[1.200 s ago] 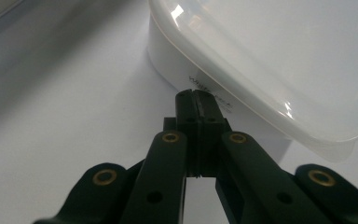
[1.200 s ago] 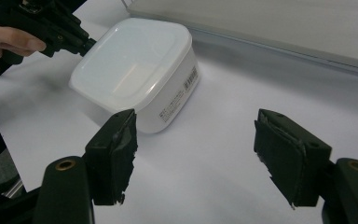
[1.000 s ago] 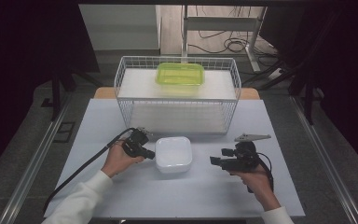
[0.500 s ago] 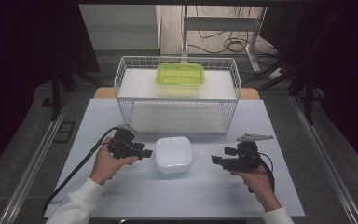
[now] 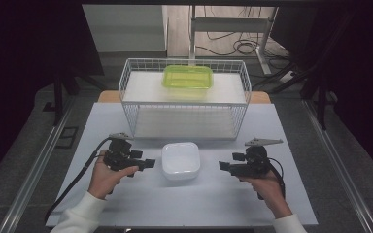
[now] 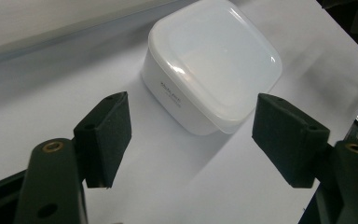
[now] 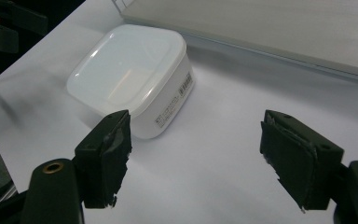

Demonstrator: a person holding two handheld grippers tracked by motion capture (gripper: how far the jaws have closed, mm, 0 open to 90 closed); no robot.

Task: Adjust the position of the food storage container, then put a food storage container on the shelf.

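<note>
— 2 grippers over 1 white table [image 5: 126, 204]; start at the left?

— Yes. On the left, the left gripper [image 5: 149, 163] sits in the person's left hand [image 5: 106, 177], its cable trailing off toward the table's near left edge. Its jaws have just been opening and now stand wide apart with nothing between them. In the left gripper view the pads [image 6: 106, 135] frame bare table, and the white lidded box [image 6: 212, 63] lies just beyond them, untouched.

— And in the middle?

— That white lidded box [image 5: 180, 160] rests flat on the table, lid on, between the 2 grippers and apart from both. Behind it stands the wire basket [image 5: 131, 104], with a green container [image 5: 188, 76] on its upper level.

— The right side?

— The right gripper [image 5: 222, 166], in the right hand [image 5: 264, 187], points left toward the box. Its jaws are spread wide too, holding nothing; in the right gripper view the box [image 7: 135, 74] lies ahead of the left pad [image 7: 109, 154], clear of it.
</note>
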